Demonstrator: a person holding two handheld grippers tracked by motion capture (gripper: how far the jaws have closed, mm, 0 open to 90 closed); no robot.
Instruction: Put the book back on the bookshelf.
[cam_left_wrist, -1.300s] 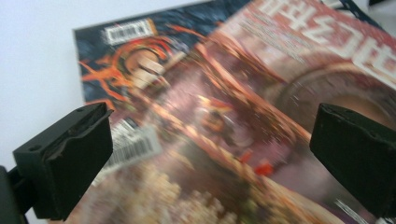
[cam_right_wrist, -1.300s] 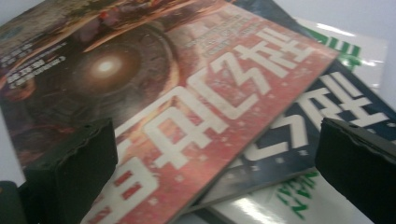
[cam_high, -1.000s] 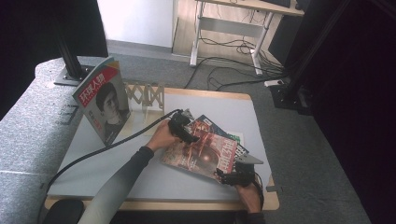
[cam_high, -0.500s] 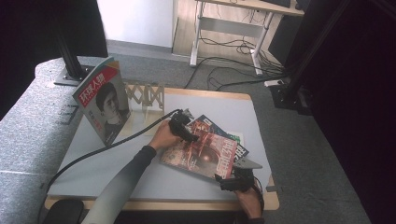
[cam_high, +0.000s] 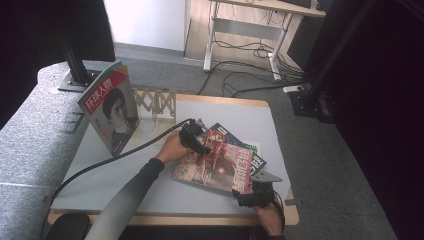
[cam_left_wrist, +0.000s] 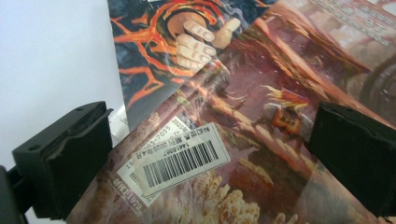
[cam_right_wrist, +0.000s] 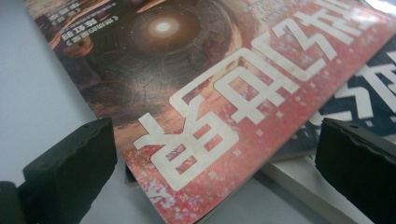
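Note:
A red magazine (cam_high: 220, 165) lies on top of a small stack at the table's centre right, over a dark blue magazine (cam_high: 234, 136). My left gripper (cam_high: 197, 142) rests over its far left corner. In the left gripper view this gripper (cam_left_wrist: 210, 121) is open, its jaws straddling the red cover (cam_left_wrist: 261, 93) and a barcode sticker (cam_left_wrist: 180, 158). My right gripper (cam_high: 255, 192) sits at the magazine's near right corner. In the right gripper view it (cam_right_wrist: 215, 135) is open, with the red cover's corner (cam_right_wrist: 196, 84) between its jaws.
A magazine with a portrait cover (cam_high: 110, 112) stands upright against a wooden lattice rack (cam_high: 155, 102) at the back left. A white book (cam_right_wrist: 299, 182) lies at the bottom of the stack. The grey mat (cam_high: 100, 170) is bare at the left and front.
My left gripper has crept slightly nearer and rightward over the red magazine. The right gripper has hardly shifted at the magazine's near corner.

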